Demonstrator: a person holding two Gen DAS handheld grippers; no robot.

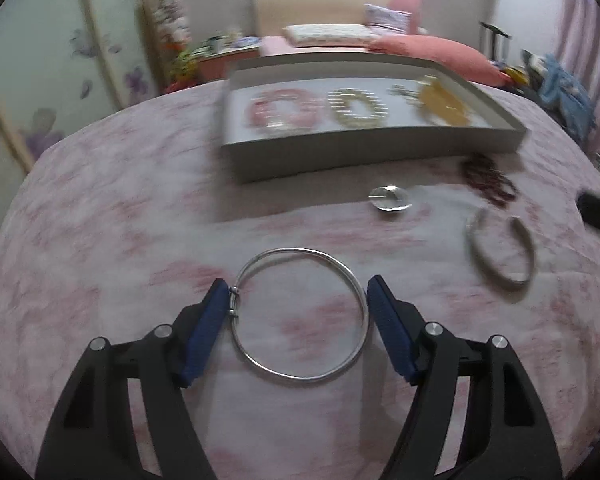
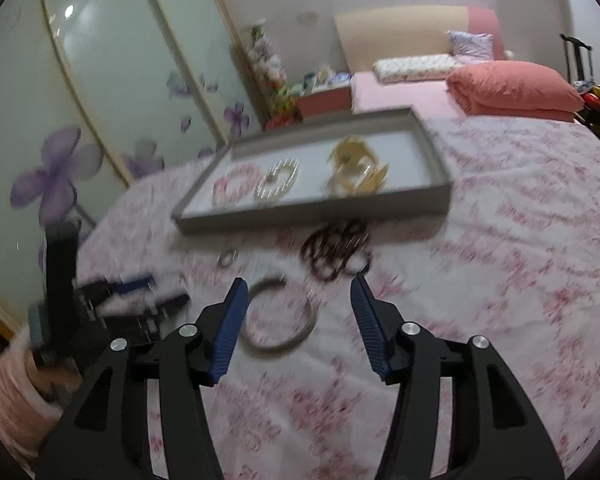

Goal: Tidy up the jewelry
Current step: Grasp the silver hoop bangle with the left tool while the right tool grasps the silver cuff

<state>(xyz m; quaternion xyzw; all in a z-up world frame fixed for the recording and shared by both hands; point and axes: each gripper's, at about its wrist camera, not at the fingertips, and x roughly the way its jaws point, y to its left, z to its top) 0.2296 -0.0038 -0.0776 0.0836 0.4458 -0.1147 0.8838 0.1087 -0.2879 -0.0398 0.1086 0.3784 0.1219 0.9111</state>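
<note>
Grey tray (image 1: 364, 156) — sitting on the pink bedspread (image 1: 100, 240), holding a pink bracelet (image 1: 284, 114), a pearl bracelet (image 1: 358, 108) and gold pieces (image 1: 444, 102). Left gripper (image 1: 296, 316) — jaws standing spread, bracketing the thin silver bangle (image 1: 300, 316) lying flat. Right gripper (image 2: 298, 308) — jaws standing spread above an open cuff bangle (image 2: 278, 316); dark bead bracelets (image 2: 336, 250) lying near the tray.

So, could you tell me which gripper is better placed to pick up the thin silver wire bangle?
Left. The left gripper already straddles the wire bangle, pads beside its rim.
</note>
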